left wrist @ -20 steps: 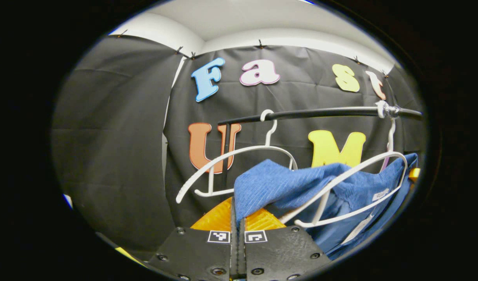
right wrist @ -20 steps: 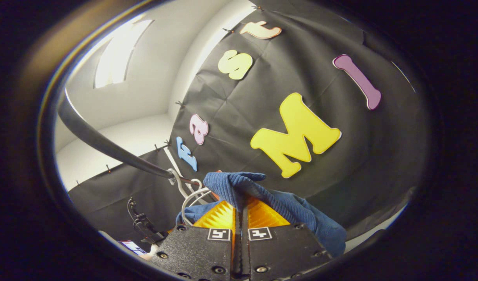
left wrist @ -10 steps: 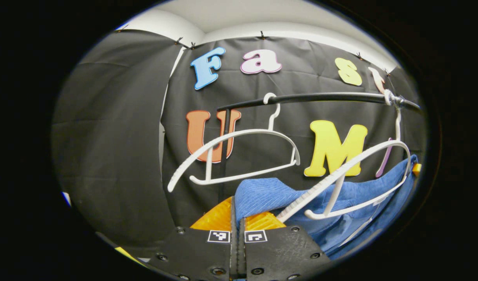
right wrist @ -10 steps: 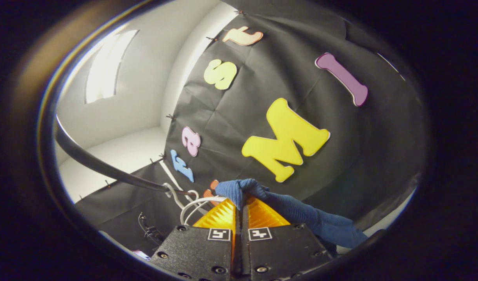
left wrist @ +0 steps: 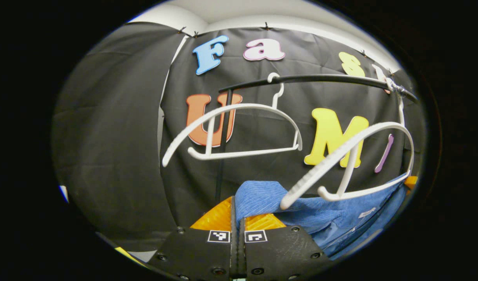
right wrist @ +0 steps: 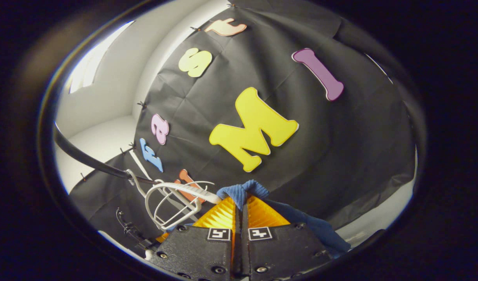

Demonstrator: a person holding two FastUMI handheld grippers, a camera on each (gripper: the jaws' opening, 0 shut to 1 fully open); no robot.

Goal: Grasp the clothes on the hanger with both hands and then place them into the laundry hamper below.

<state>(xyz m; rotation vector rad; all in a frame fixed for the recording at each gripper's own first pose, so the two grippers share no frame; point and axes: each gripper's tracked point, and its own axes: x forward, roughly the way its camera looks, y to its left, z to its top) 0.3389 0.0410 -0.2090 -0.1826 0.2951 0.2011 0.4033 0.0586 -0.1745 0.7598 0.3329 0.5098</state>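
Your left gripper point(left wrist: 237, 218) and right gripper point(right wrist: 240, 212) each pinch a fold of the blue garment point(left wrist: 301, 210), which now hangs below the near white hanger point(left wrist: 352, 156) on the black rail point(left wrist: 320, 79). What's left: lowering it into the hamper.

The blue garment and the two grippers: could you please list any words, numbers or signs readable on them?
White tag on the blue garment: too small and blurred to read.
Two square markers on the left gripper: black-and-white patterns, no words or numbers.
Two square markers on the right gripper: black-and-white patterns again, nothing readable.
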